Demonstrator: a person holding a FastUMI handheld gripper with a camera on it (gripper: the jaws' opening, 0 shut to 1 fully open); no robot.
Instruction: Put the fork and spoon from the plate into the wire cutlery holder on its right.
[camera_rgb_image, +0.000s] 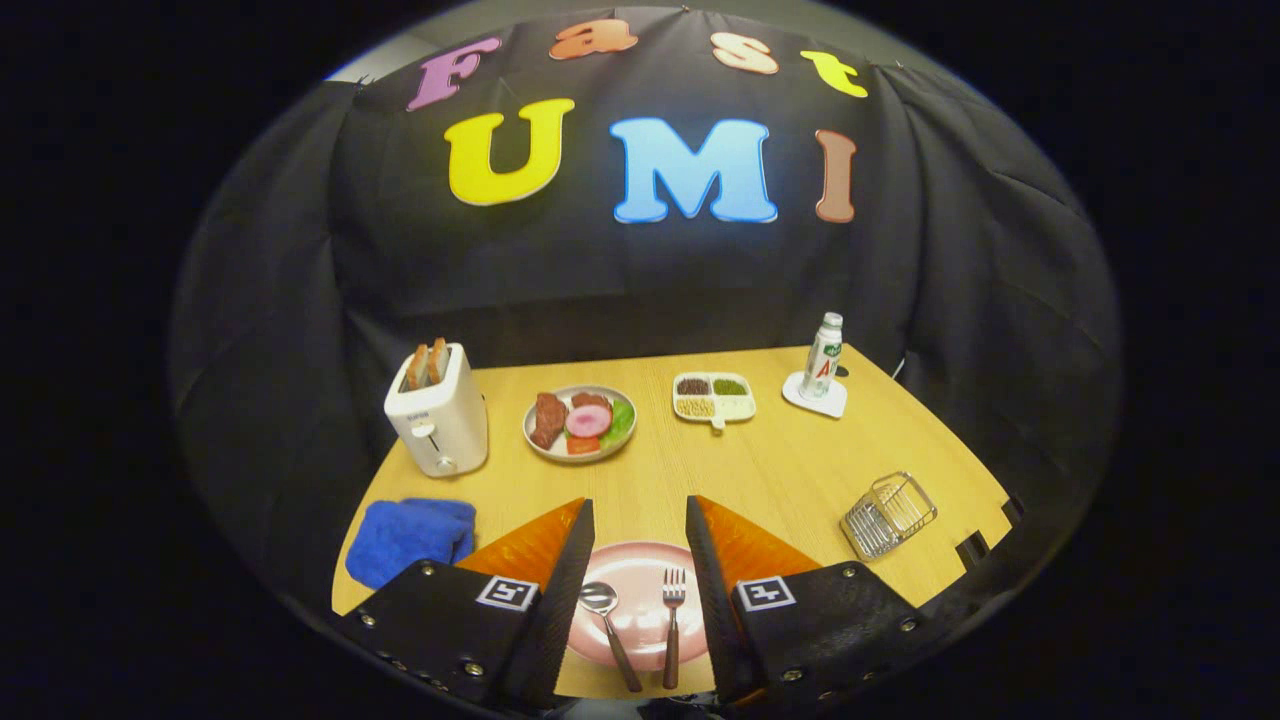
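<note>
wooden table (740, 470) | pink plate (640, 570) between the fingers, spoon (605, 612) and fork (672, 610) on it | gripper (640, 525) spread wide, holding nothing | wire holder (888, 515) to the right

one spoon (600, 600), one fork (673, 590), two plates (640, 560) (535, 440), one toaster (438, 420), one bottle (824, 358).
</note>
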